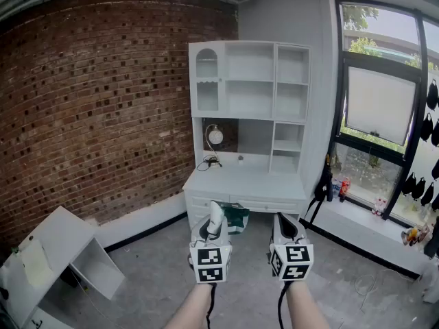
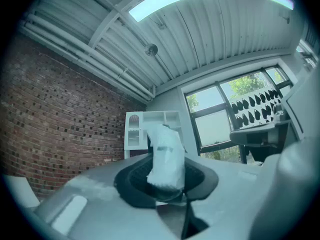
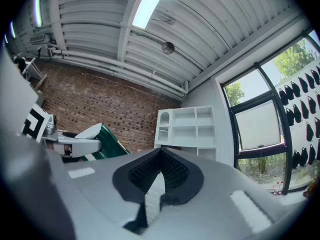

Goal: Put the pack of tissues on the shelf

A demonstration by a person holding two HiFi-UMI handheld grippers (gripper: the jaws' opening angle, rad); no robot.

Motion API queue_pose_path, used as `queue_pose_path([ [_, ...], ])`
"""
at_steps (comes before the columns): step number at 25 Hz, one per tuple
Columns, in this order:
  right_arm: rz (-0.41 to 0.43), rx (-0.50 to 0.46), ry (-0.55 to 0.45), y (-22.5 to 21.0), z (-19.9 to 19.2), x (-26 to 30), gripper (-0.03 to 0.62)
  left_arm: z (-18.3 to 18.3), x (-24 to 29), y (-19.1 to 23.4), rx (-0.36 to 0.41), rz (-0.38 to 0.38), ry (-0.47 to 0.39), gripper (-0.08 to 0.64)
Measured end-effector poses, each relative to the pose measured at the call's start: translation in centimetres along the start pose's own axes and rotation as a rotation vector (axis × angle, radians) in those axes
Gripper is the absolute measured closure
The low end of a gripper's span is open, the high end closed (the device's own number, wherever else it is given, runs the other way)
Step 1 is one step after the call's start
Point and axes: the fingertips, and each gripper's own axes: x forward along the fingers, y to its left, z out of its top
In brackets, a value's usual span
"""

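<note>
My left gripper (image 1: 215,219) is shut on the pack of tissues (image 1: 235,217), a white and green soft pack. In the left gripper view the pack (image 2: 165,157) stands upright between the pads, its white end pointing at the shelf (image 2: 152,128). The right gripper view shows its green side (image 3: 105,143) off to the left. My right gripper (image 1: 284,223) is shut with nothing in it, and its pads meet at the middle (image 3: 159,173). The white shelf unit (image 1: 250,81) stands ahead against the wall, its compartments bare, well beyond both grippers.
A white desk top (image 1: 243,182) with drawers sits under the shelves, carrying a small round lamp (image 1: 215,137) and cables. A toppled white cabinet (image 1: 65,256) lies on the floor at lower left. At the right a window (image 1: 381,112) has small items on its sill (image 1: 363,218).
</note>
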Motion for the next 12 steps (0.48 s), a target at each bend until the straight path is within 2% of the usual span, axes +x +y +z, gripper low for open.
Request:
queue_pose_path([
  [9, 0.010, -0.005, -0.004, 0.02, -0.14, 0.36, 0.595, -0.50, 0.49, 0.28, -0.001, 0.006, 0.005, 0.457],
  [12, 0.014, -0.004, -0.001, -0.23, -0.37, 0.52, 0.595, -0.18, 0.69, 0.00, -0.026, 0.001, -0.004, 0.457],
])
